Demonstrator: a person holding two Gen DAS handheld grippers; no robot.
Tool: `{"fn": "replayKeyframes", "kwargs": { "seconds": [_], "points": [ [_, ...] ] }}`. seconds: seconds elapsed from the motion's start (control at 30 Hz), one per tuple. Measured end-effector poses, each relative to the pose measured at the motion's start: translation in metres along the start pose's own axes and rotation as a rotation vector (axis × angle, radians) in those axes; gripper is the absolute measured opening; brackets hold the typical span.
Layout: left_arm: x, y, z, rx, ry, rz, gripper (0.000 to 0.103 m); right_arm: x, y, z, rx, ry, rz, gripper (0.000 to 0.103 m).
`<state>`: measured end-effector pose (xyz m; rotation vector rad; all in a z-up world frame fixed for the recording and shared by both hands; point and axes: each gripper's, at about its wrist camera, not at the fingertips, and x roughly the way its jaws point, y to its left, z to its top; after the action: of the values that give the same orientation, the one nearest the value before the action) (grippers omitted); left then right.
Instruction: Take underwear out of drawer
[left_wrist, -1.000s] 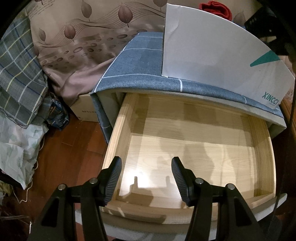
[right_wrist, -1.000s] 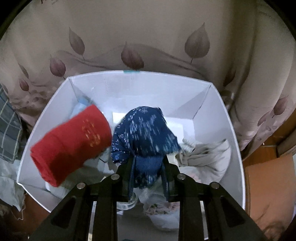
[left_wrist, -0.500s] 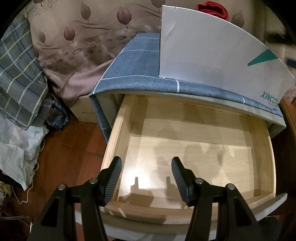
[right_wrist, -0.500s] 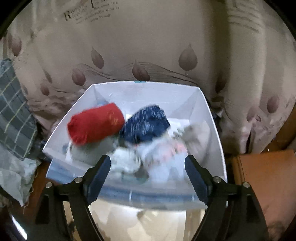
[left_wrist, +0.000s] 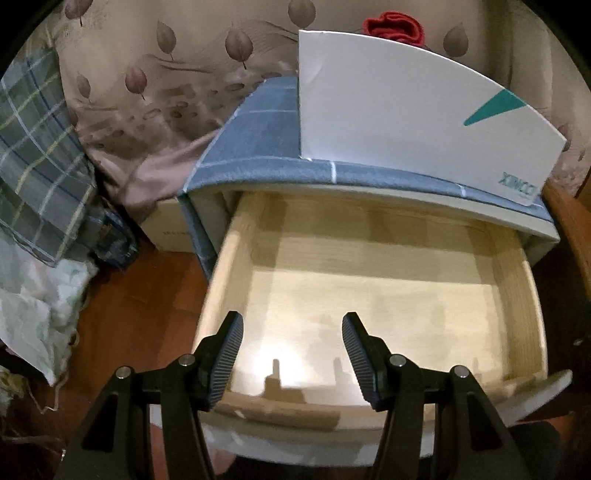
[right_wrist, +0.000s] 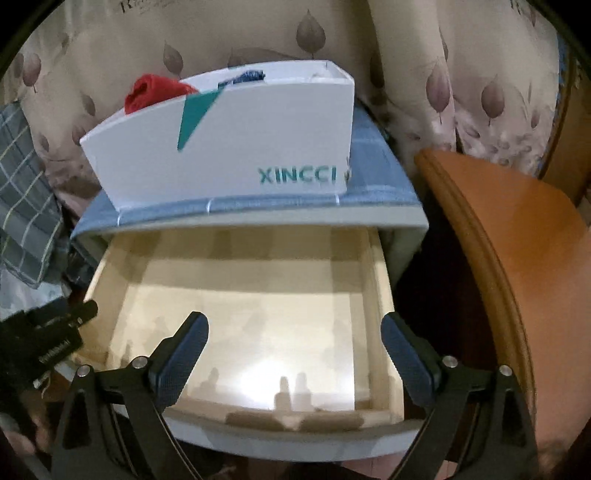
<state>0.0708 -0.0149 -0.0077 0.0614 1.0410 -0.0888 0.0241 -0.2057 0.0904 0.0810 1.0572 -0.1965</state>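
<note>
Left wrist view shows the left gripper poised over the near edge of the drawer, its jaws parted to a moderate gap with nothing between them. The drawer is pulled fully out of the cabinet, and its pale wooden floor is bare in both views — no garment is visible inside. Right wrist view shows the right gripper over the same drawer, jaws spread wide and likewise holding nothing; the wider spread is consistent with a gripper ready to take or having let go of a bulky soft item. The underwear is in the white box, which stands on the blue cloth-covered cabinet top at the far side of the drawer: a red roll protrudes above the box's far left rim, and a dark blue piece shows just right of it. The box's position directly behind the drawer opening keeps the transfer path short. Judged from the bare drawer and the filled box, the removal appears complete or nearly so. A wooden chair seat stands to the right of the cabinet, and patterned bedding lies to the left and beyond.
</note>
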Motion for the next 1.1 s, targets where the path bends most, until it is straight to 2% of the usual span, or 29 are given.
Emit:
{"fn": "replayKeyframes", "kwargs": {
  "seconds": [0.3,0.6,1.1],
  "points": [
    [-0.006,-0.007,-0.008,0.016,-0.006,0.008,0.057,0.013,0.012,-0.03,-0.073,0.012,0.025,0.093],
    [-0.005,-0.011,-0.009,0.034,-0.009,0.027,0.057,0.019,0.009,-0.034,-0.059,0.035,0.059,0.093],
    [-0.006,-0.014,-0.01,0.048,-0.01,0.032,0.057,0.025,0.006,-0.035,-0.025,0.065,0.049,0.093]
  ]
}}
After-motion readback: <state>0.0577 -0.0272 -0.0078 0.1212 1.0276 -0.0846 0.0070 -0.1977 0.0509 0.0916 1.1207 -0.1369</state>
